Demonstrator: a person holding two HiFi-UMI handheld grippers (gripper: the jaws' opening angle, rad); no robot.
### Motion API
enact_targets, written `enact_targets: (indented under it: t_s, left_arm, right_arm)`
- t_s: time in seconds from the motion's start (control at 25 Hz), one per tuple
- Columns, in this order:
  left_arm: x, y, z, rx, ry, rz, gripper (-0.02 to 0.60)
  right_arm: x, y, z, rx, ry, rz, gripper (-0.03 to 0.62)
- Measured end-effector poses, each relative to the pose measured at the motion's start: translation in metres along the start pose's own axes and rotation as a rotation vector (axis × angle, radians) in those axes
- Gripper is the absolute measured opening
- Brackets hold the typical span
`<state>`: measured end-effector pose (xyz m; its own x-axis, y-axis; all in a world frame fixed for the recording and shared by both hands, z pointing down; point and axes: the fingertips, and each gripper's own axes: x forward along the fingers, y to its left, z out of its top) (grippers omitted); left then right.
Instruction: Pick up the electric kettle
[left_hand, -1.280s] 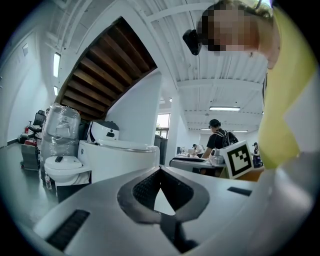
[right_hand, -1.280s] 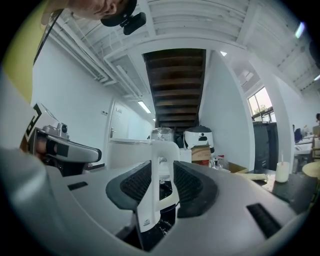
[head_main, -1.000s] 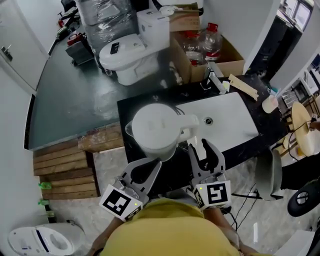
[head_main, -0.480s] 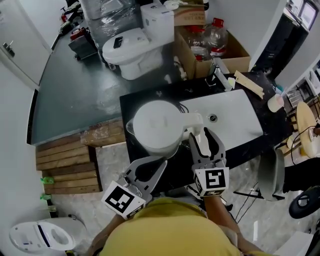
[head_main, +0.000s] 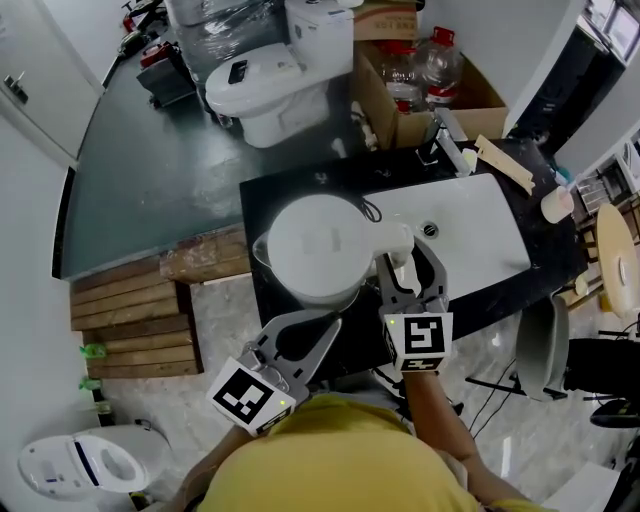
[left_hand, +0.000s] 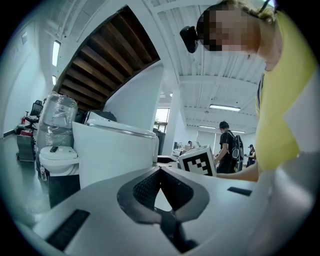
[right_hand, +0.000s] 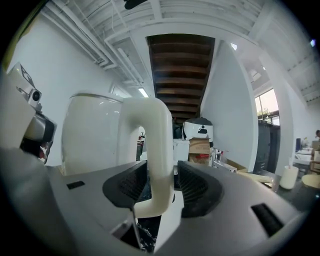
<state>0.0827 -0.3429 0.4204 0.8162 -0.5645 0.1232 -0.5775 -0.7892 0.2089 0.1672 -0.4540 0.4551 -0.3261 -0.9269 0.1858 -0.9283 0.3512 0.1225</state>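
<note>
**Right tongs sitting open around the kettle handle**

Left tongs (head_main: 328, 322) are hanging closed and empty, near the front edge of the black surface (head_main: 268, 200). The white electric kettle (head_main: 315, 245) is sitting on that surface, just left of the white sink (head_main: 470, 230). Right tongs (head_main: 403, 258) are gaping wide around its handle (right_hand: 155, 150), not squeezing it.

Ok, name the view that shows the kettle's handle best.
The right gripper view: the handle stands upright, centre frame, between the right gripper's open jaws. The head view shows it from above as a short white stub meeting that gripper. The left gripper view shows only the electric kettle's body.
</note>
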Motion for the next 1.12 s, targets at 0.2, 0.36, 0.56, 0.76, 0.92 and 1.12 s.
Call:
enact_targets:
  t_s: [0.2, 0.36, 0.56, 0.76, 0.92, 1.12]
  left_arm:
    - [0.001, 0.001, 0.003, -0.018, -0.013, 0.001, 0.009]
    - [-0.002, 0.005, 0.001, -0.034, -0.007, 0.011, 0.009]
    - [-0.006, 0.006, -0.002, -0.04, -0.006, 0.018, 0.009]
    - [-0.01, 0.005, -0.007, -0.053, 0.003, 0.018, 0.009]
    - [-0.016, 0.008, -0.011, -0.049, 0.013, 0.021, 0.009]
    - [-0.02, 0.01, -0.01, -0.058, 0.011, 0.019, 0.009]
  right_arm:
    - [0.017, -0.001, 0.002, -0.025, 0.003, 0.001, 0.184]
    - [0.024, -0.003, 0.002, -0.046, 0.003, -0.017, 0.171]
    - [0.025, -0.002, 0.003, -0.088, -0.015, -0.051, 0.087]
    - [0.023, -0.003, 0.004, -0.075, -0.038, -0.067, 0.084]
    - [0.02, -0.001, 0.006, -0.07, -0.049, -0.074, 0.084]
    - [0.019, -0.006, 0.004, -0.021, -0.035, -0.086, 0.087]
